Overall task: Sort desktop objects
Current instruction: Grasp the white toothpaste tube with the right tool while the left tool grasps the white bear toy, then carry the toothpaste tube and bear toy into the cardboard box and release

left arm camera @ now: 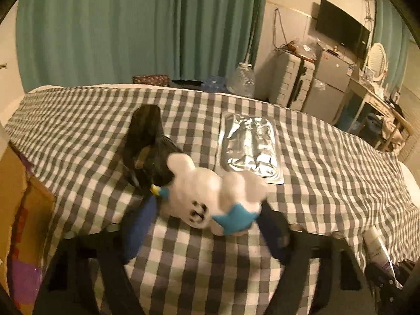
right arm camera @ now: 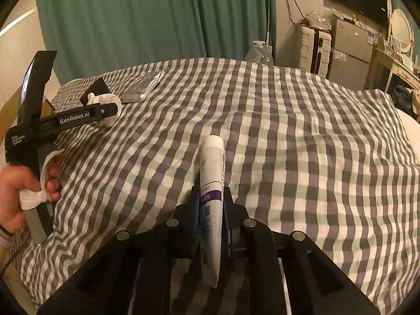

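Observation:
A white plush toy (left arm camera: 210, 199) with blue trim lies on the checked cloth (left arm camera: 328, 157), between the two fingers of my left gripper (left arm camera: 207, 218); the fingers stand wide, either side of it. A black packet (left arm camera: 147, 147) lies just behind the toy, and a silver foil pouch (left arm camera: 249, 144) beyond it to the right. My right gripper (right arm camera: 211, 202) is shut on a white and purple tube (right arm camera: 211, 183) and holds it over the cloth (right arm camera: 315, 157). The right wrist view also shows the left gripper (right arm camera: 105, 113) at the plush toy (right arm camera: 110, 105), far left.
A cardboard box (left arm camera: 18, 223) stands at the left edge of the cloth. A clear plastic bottle (left arm camera: 241, 78) and small items sit at the far edge. Beyond are green curtains, a suitcase (left arm camera: 291, 81), a small fridge and a dresser to the right.

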{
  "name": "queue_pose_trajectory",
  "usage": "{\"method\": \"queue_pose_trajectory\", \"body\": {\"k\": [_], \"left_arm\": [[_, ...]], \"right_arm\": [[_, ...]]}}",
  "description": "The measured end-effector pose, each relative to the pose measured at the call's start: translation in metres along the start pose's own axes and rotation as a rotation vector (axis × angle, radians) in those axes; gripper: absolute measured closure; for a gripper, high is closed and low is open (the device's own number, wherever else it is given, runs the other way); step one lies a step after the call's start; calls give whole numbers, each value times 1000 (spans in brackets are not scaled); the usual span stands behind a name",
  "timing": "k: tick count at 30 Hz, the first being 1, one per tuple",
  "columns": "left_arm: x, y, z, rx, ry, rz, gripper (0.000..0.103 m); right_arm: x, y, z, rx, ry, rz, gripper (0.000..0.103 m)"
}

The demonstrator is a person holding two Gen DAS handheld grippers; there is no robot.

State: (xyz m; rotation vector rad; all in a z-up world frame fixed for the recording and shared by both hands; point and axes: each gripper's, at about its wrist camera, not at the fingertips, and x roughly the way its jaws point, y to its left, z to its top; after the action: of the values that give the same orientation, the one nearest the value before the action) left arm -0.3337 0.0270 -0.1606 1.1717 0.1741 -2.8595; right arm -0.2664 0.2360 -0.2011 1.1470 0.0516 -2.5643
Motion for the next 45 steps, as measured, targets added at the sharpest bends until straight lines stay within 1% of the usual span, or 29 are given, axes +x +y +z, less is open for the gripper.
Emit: {"method": "queue_pose_trajectory", "body": {"k": [2, 4, 9, 11, 15, 17, 19, 21, 24, 26, 29, 31, 33, 34, 35, 39, 43, 45], "left_arm": [[1, -3, -1, 17, -1, 6, 37], [-2, -4, -1, 24, -14, -12, 41], [-8, -8, -7, 31, -11, -24, 42], [-16, -10, -9, 30, -21, -37, 42], [-50, -9, -22, 23, -28, -65, 42], [-72, -14, -24, 42, -46, -72, 42], [-96, -23, -19, 66, -73, -70, 42], [-122, -28, -15, 73, -108, -69, 41], [-161, -34, -8, 71, -158, -34, 42], [-191, -37, -5, 71, -191, -39, 41], [-231, -37, -2, 83, -215, -40, 41], [-250, -31, -1, 67, -224, -56, 41], [-268, -20, 3, 41, -251, -81, 41], [-273, -16, 7, 33, -251, -96, 41], [-279, -10, 11, 24, -251, -97, 41], [-304, 19, 20, 14, -278, -46, 41], [-324, 67, 23, -14, -304, -14, 41], [-331, 89, 22, -16, -307, 16, 41]], "right_arm": [[1, 3, 1, -11, -3, -7, 87], [1, 4, 2, -17, -7, -10, 88], [-1, 3, 3, -13, -1, -8, 89], [-7, 4, 4, -17, -5, -23, 89], [-27, 3, 9, -10, -15, -41, 89], [-40, 6, 16, -8, -40, -55, 89], [-59, 13, 24, -9, -74, -65, 89], [-82, 23, 32, -13, -104, -59, 89], [-120, 40, 38, -19, -146, -44, 89], [-145, 51, 41, -15, -163, -31, 89], [-179, 70, 47, -48, -189, -26, 89], [-198, 81, 50, -77, -207, -26, 89], [-221, 97, 56, -109, -224, -21, 89], [-229, 103, 59, -117, -228, -15, 89], [-237, 108, 62, -119, -240, -9, 89], [-260, 135, 73, -134, -245, 31, 89], [-271, 167, 83, -162, -235, 71, 89], [-273, 187, 88, -191, -231, 100, 89]]}}
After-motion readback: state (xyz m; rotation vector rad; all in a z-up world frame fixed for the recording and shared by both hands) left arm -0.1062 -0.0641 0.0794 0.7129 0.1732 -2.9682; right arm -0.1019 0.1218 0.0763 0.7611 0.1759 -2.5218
